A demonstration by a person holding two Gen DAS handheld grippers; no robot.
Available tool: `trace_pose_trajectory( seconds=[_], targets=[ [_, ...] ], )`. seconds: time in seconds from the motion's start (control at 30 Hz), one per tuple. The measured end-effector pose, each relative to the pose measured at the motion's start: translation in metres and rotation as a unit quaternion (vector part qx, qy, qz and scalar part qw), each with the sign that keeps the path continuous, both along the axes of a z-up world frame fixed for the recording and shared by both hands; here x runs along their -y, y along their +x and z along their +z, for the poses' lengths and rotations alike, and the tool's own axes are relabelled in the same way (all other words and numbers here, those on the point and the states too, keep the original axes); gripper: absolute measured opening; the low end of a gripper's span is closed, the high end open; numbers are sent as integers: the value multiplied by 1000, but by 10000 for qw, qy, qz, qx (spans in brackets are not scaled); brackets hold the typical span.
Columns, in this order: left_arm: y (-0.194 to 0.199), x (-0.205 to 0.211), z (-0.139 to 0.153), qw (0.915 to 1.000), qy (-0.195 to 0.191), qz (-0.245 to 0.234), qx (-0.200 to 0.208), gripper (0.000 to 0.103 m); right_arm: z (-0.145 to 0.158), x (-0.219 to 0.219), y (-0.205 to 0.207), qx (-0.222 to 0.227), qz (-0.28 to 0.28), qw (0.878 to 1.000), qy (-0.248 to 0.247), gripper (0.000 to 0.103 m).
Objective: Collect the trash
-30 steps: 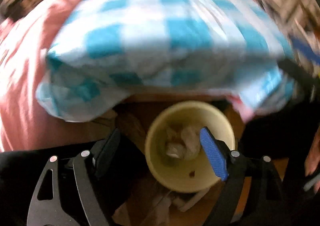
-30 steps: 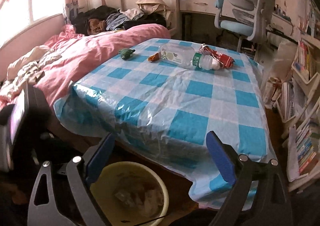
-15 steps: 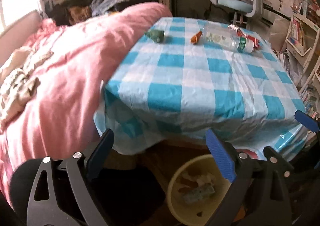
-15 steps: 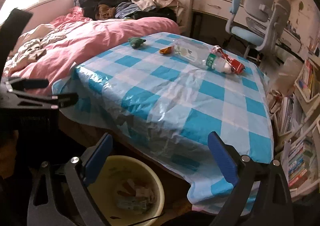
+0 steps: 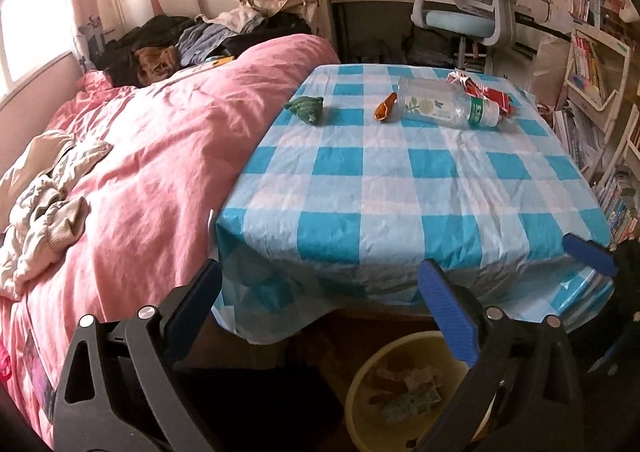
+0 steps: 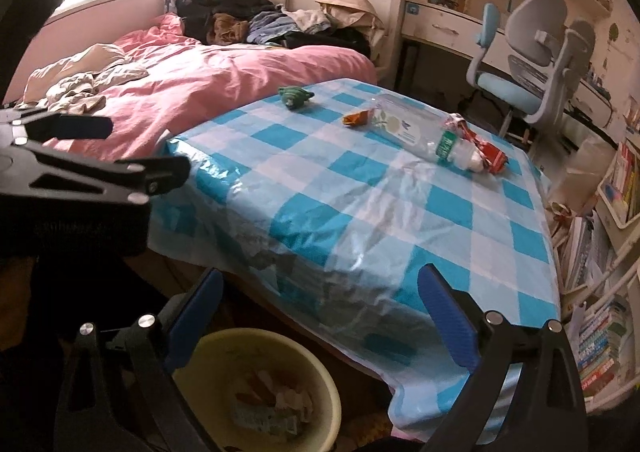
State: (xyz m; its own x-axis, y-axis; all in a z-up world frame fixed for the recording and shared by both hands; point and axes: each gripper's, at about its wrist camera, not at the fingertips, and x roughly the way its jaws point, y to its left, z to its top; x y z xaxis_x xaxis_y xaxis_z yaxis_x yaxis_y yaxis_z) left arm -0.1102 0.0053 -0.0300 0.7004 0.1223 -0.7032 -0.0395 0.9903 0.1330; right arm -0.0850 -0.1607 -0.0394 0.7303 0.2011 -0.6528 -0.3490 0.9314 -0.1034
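Observation:
On the far half of a blue-checked table (image 5: 400, 188) (image 6: 360, 188) lie a clear plastic bottle (image 5: 444, 104) (image 6: 416, 130), a red wrapper (image 5: 486, 90) (image 6: 486, 150), an orange scrap (image 5: 385, 107) (image 6: 358, 117) and a crumpled green scrap (image 5: 306, 109) (image 6: 295, 95). A yellow bin (image 5: 384, 392) (image 6: 320, 388) with trash inside stands on the floor below the near edge. My left gripper (image 5: 320, 316) is open and empty above the bin. My right gripper (image 6: 320, 316) is open and empty beside it.
A bed with a pink quilt (image 5: 140, 156) and heaped clothes (image 5: 208, 36) abuts the table's left side. A desk chair (image 5: 472, 8) stands behind the table. Bookshelves (image 5: 600, 100) line the right. The left gripper's body (image 6: 80, 172) shows in the right wrist view.
My left gripper has tilted up and pulled back from over the bin, so the whole table top is in its view. My right gripper has shifted slightly right and up.

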Motion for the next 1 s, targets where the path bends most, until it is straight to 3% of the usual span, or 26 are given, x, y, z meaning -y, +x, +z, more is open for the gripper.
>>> trace_pose_trajectory(
  seconds=[0.23, 0.63, 1.0],
  targets=[
    [7, 0, 4, 9999, -120, -87, 6, 95, -3, -14, 4, 0, 217, 9998, -39, 94],
    [12, 14, -3, 9919, -921, -817, -319, 95, -4, -13, 9, -1, 259, 9997, 43, 94],
    [14, 13, -5, 9887, -1169, -856, -394, 95, -5, -11, 12, -17, 240, 9997, 94, 94]
  ],
)
